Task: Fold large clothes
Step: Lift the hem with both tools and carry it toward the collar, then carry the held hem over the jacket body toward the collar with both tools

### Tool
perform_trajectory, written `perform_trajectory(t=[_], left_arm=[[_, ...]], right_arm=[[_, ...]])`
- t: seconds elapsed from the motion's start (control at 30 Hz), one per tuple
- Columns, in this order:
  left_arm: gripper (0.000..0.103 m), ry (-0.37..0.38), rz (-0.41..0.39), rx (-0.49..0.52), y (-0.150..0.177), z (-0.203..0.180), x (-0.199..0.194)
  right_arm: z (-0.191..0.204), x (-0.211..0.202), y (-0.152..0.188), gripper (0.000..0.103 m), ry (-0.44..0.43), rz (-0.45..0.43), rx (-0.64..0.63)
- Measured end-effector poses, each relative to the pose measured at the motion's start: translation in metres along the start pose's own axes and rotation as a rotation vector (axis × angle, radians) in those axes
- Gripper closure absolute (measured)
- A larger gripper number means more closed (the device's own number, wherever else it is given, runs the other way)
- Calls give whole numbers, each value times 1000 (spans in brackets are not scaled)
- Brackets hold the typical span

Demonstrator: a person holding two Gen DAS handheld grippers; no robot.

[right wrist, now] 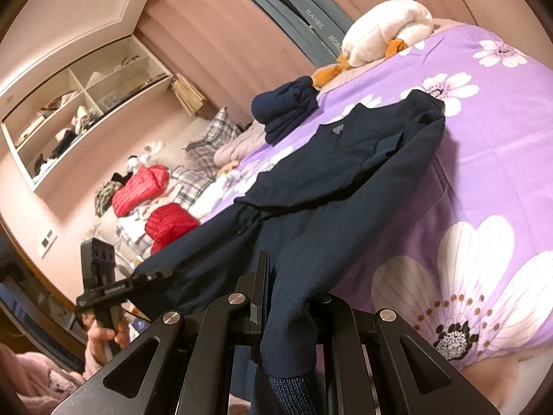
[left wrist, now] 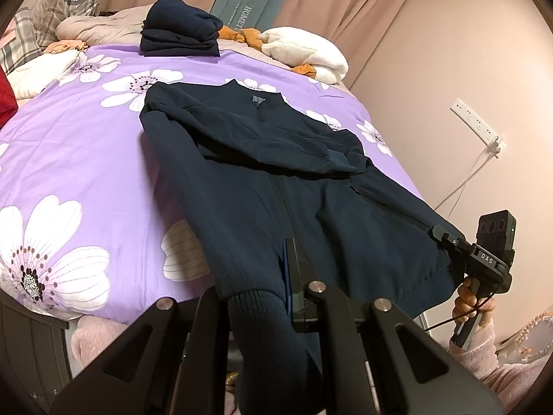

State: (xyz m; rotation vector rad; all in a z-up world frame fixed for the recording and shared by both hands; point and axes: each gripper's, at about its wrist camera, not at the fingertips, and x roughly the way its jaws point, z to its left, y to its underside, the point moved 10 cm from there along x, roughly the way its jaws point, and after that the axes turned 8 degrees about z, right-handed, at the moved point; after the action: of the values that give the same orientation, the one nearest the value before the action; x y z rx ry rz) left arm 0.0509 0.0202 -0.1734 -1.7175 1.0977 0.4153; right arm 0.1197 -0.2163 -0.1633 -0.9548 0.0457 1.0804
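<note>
Jacket: we have a dark navy jacket (left wrist: 262, 180) spread front-up on the bed, collar toward the far end, zip running down the middle, and its hem end lifted off the near edge of the bed.
Sleeves: one sleeve (left wrist: 262, 141) lies folded across the chest, ribbed cuff resting near the jacket's right-hand edge in the left wrist view.
Left gripper: our left gripper (left wrist: 288, 273) is clamped tight on the jacket's hem, with a ribbed band of dark knit hanging down between its black arms.
Right gripper: our right gripper (right wrist: 266, 297) is pinched shut on the other corner of the hem; the left wrist view shows it (left wrist: 439, 233) biting the fabric edge at the right.
Hands: a hand (left wrist: 466, 306) in a pink fleecy sleeve holds the right gripper's handle; the other hand (right wrist: 103, 332) holds the left one.
Bed: purple bedspread (left wrist: 86, 159) with big white flowers, jacket lying toward its right side in the left wrist view.
Folded stack: a pile of dark navy folded clothes (left wrist: 181, 33) sits beyond the collar, well apart from the jacket.
Far end: a white plush toy (left wrist: 307, 52) with orange parts lies beside that pile; plaid pillows (left wrist: 55, 10) at the far left.
Red items: red puffer garments (right wrist: 141, 186) heaped past the bedspread in the right wrist view.
Wall: a white power strip (left wrist: 478, 124) with a cable hanging from it.
</note>
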Motion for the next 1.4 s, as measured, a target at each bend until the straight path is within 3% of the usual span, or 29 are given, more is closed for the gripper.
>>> perform_trajectory(t=[0.57,1.4], left_arm=[[94,22,-28,26,-10,-11,-7],[93,12,-27,41,-13,-14,-6]], right_arm=[[8,-5,-11,91,-38,-8,-58],[2,-6,-12,91,-53,-19,-13]])
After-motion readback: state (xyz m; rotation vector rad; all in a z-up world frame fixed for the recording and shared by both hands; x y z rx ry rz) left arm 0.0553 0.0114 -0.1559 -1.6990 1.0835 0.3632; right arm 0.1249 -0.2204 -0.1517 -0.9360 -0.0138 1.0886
